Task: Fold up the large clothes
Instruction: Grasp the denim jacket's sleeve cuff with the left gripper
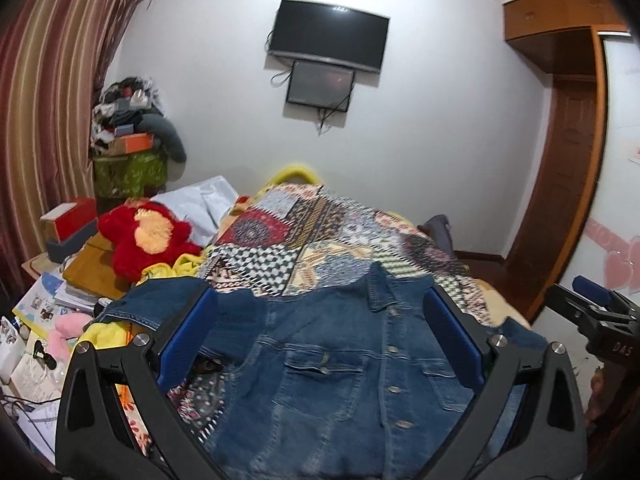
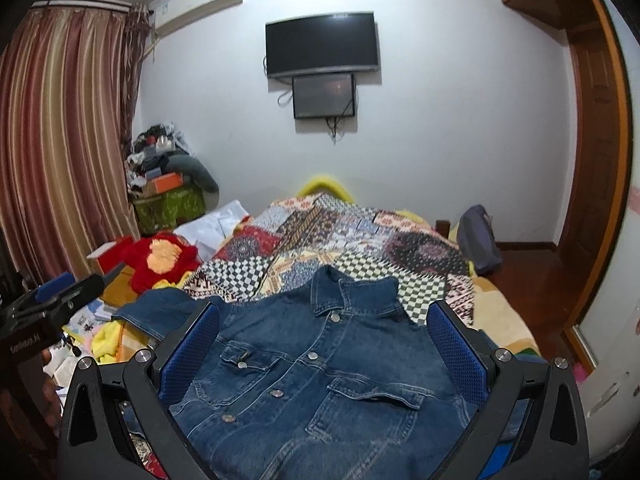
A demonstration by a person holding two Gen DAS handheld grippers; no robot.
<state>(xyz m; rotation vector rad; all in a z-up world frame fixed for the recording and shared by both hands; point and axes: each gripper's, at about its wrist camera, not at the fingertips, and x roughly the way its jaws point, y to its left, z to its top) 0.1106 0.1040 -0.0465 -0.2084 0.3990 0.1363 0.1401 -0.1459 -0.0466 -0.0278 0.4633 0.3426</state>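
The denim jacket (image 2: 320, 364) lies flat, front side up and buttoned, at the near edge of the bed (image 2: 500, 312), on the patchwork bedcover (image 2: 360, 236). Both the left gripper (image 1: 320, 344) and the right gripper (image 2: 322, 354) hang above it, jaws wide apart, holding nothing. A red plush toy (image 1: 148, 240) lies near the bed's left edge, beside one sleeve (image 1: 152, 304).

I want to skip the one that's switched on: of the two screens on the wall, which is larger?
The upper screen, the wide black television, is larger. The smaller screen hangs directly below it, with cables dangling underneath.
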